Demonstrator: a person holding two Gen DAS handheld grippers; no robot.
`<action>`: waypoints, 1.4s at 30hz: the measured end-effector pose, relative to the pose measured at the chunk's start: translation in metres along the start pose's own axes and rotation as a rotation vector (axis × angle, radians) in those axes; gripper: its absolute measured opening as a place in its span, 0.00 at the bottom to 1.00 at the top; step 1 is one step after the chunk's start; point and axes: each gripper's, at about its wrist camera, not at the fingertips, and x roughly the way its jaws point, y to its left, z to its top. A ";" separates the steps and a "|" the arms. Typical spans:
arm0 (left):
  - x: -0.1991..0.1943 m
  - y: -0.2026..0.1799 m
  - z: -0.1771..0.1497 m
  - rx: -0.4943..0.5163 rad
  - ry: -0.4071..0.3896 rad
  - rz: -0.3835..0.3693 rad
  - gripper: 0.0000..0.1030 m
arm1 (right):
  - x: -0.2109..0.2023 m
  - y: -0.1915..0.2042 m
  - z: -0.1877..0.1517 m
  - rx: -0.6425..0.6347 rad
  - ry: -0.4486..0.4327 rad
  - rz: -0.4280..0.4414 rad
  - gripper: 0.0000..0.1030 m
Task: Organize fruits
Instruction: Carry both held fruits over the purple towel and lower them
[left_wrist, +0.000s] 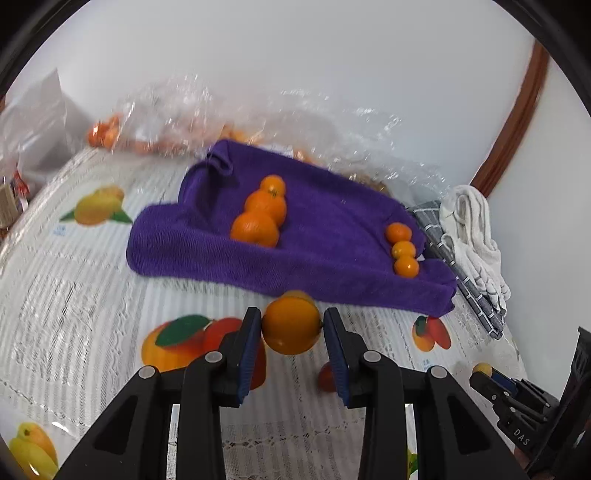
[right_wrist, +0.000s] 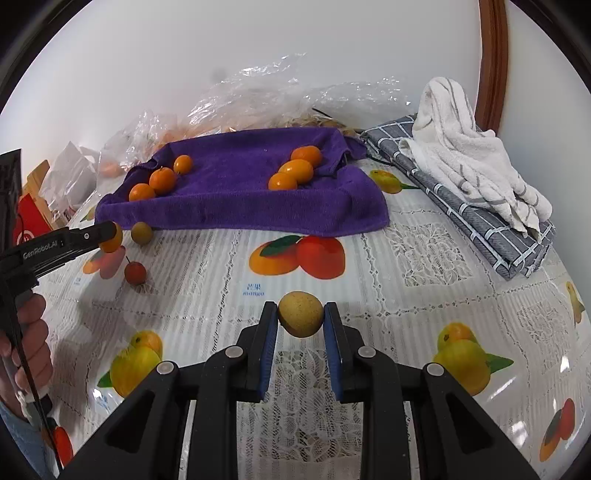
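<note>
well, the left gripper (left_wrist: 291, 326) pinches a small firm orange (left_wrist: 291, 325) across its middle; the right gripper (right_wrist: 300, 319) clamps a speckled yellow-brown fruit (right_wrist: 300, 318); both light, smooth, roll-prone.

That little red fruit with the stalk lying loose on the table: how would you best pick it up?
Grip the small red fruit across its round middle, coming from above with the jaws on either side. Its stalk points upward, too thin to hold, and the table around it is open.

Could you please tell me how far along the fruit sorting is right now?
Done: two rows of three orange fruits lie on the purple towel. In hand: left gripper holds an orange fruit; right gripper holds a yellowish fruit. Left: a small brownish fruit and red fruit on the table.
</note>
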 end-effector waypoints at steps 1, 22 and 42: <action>-0.002 -0.001 0.000 0.004 -0.009 -0.002 0.32 | -0.001 0.000 0.001 0.002 -0.002 -0.002 0.24; -0.059 -0.026 0.043 0.099 -0.132 -0.016 0.32 | -0.001 0.009 0.068 0.016 -0.100 0.025 0.24; 0.016 -0.022 0.103 0.010 -0.128 -0.009 0.32 | 0.070 0.001 0.146 0.048 -0.143 0.087 0.24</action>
